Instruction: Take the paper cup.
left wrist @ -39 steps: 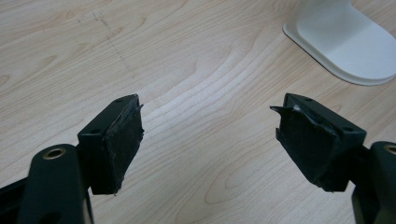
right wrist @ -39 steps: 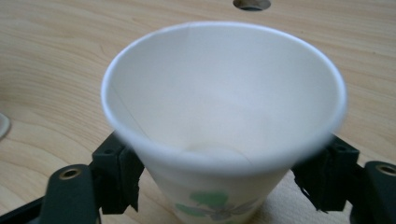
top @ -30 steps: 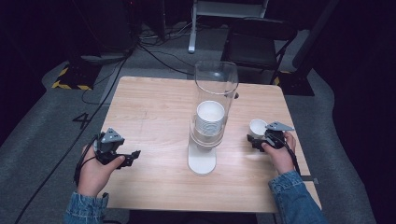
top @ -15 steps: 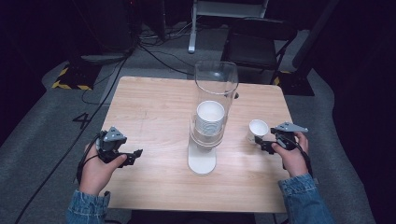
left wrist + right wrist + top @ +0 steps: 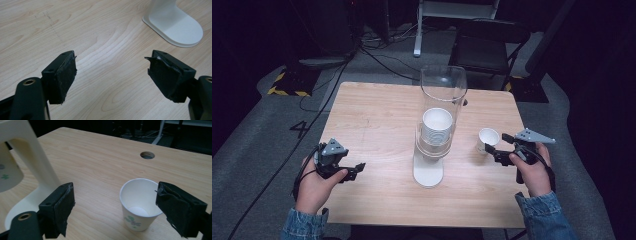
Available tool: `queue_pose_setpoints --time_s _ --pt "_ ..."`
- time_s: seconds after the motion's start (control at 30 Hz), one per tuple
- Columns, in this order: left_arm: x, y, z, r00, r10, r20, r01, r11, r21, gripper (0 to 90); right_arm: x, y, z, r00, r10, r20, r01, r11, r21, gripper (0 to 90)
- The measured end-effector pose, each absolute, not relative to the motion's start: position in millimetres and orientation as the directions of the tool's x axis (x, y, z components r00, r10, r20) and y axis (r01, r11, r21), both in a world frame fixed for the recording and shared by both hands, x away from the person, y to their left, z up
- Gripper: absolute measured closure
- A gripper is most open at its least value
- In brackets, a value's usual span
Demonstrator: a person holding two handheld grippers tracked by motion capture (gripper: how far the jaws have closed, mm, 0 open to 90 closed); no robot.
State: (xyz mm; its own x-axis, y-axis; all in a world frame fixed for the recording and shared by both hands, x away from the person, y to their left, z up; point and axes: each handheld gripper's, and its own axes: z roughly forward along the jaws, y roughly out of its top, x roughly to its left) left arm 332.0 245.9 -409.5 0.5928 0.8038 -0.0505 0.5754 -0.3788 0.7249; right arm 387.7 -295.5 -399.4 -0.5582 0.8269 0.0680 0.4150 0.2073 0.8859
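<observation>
- Status: one cup (image 5: 488,139) stands upright on the table (image 5: 377,115), right of the dispenser (image 5: 435,135); stack remains in the tube, so more pulls likely left.
- R gripper (image 5: 494,151): jaws wide open, empty. Cup sits just beyond them, nearer your right jaw, apart.
- L gripper (image 5: 354,170): wide open, empty, over bare wood near-left of dispenser base.

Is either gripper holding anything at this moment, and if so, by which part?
Nothing is held. The right gripper has its jaws open, with the paper cup standing free on the table just ahead of them. The left gripper is open over bare wood.
</observation>
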Motion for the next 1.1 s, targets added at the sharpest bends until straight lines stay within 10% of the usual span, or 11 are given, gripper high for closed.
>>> queue_pose_setpoints --time_s 0.53,1.1 --pt "328 234 -407 0.638 0.767 -0.073 0.560 -0.397 0.727 23.3 350 -243 -406 -0.754 0.656 0.038 0.369 0.375 0.850 16.3" --pt "331 233 -415 0.645 0.760 -0.086 0.574 -0.407 0.710 22.0 360 -221 -458 -0.741 0.667 0.078 0.405 0.350 0.845 16.9"
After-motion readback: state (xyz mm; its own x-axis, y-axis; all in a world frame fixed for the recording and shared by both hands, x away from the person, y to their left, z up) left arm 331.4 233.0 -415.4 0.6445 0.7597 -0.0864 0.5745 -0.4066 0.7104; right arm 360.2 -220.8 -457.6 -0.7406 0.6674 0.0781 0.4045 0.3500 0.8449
